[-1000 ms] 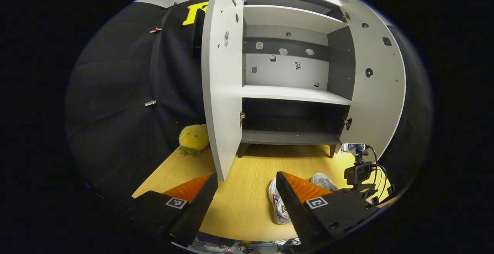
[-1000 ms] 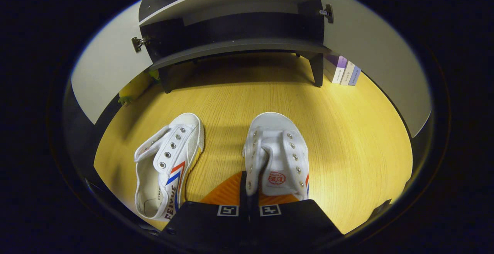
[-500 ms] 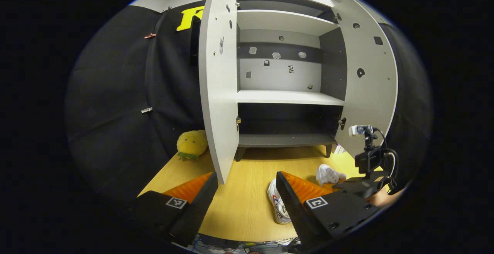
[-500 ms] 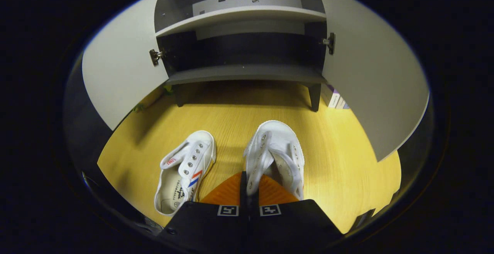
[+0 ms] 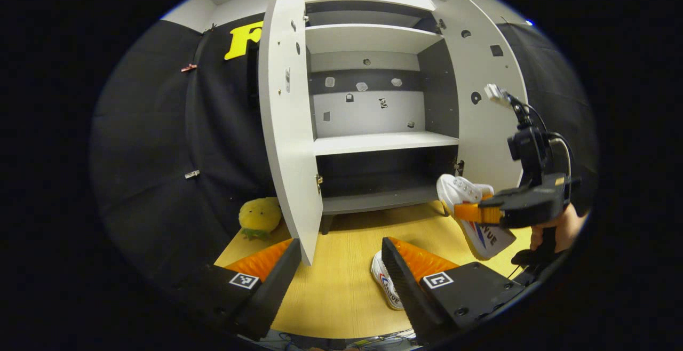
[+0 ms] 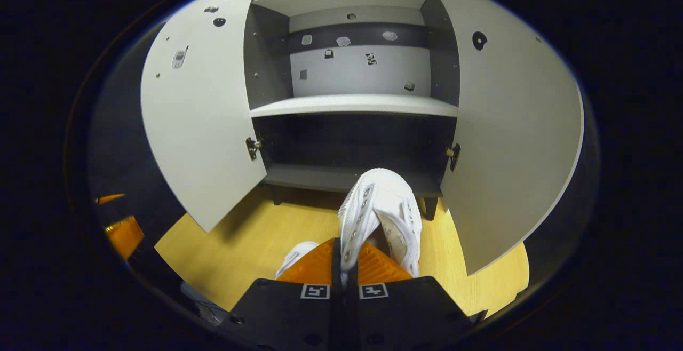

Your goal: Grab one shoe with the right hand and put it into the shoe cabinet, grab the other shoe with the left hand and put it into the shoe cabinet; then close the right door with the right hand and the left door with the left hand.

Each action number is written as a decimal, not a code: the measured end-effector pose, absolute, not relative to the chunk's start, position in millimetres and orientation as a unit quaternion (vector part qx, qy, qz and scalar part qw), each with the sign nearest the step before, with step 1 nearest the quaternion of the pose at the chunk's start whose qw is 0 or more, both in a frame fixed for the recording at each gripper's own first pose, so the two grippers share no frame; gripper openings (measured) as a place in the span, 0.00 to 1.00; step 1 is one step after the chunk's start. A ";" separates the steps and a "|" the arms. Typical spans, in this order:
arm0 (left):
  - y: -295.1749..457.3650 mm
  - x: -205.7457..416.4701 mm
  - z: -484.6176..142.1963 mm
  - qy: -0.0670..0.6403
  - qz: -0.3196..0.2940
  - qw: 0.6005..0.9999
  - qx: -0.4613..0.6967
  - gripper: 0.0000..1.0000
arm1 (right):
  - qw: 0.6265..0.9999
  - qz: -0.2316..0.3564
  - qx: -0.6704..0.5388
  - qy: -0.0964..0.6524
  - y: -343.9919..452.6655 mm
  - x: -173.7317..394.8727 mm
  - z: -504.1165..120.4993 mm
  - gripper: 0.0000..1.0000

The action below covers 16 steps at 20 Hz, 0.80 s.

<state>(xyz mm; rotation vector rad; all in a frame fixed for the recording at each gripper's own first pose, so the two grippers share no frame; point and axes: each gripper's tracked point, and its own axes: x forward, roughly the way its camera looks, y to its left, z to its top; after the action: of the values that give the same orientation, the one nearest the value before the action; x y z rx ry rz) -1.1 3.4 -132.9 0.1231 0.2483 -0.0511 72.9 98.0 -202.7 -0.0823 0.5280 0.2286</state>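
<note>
1. My right claw [image 6: 343,257] is closed on the upper edge of one white shoe [image 6: 381,209]; both fingers press on the fabric with no gap between them.
2. In the left gripper view that same right claw [image 5: 472,212] sits at the right, held by a hand [image 5: 557,228], with the held shoe [image 5: 475,215] hanging clear of the wooden worktop [image 5: 341,281], toe pointing toward the cabinet.
3. In the right gripper view the held shoe's toe lines up with the front edge of the bottom shelf [image 6: 341,177] of the shoe cabinet [image 6: 352,73]; whether it touches the shelf I cannot tell.
4. My left claw [image 5: 341,265] is wide open and grips nothing.
5. The other shoe [image 5: 387,284] lies on the worktop, partly hidden behind the left claw's right finger. In the right gripper view its toe [image 6: 296,255] shows just left of my right claw.
6. The left door [image 5: 288,121] and the right door [image 5: 488,105] both stand open. The shelves hold no shoes.
7. A yellow plush toy [image 5: 259,217] rests on the worktop to the left of the left door, near the cabinet's base.
</note>
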 end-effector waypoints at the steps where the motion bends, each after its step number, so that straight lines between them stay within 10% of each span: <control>1: 3.0 -0.7 -132.3 0.122 -0.029 0.990 0.061 0.95 | 0.960 0.115 -0.039 0.252 103.7 77.3 -189.3 0.05; 16: 25.5 1.9 -118.8 0.110 0.001 0.993 0.039 0.95 | 0.987 0.109 -0.043 0.112 143.8 235.9 -33.2 0.05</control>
<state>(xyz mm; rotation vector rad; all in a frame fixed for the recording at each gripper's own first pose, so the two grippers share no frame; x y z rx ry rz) 1.9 25.5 -118.8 0.0778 0.2209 0.0014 235.9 143.8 -33.2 -0.0861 0.2240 0.2181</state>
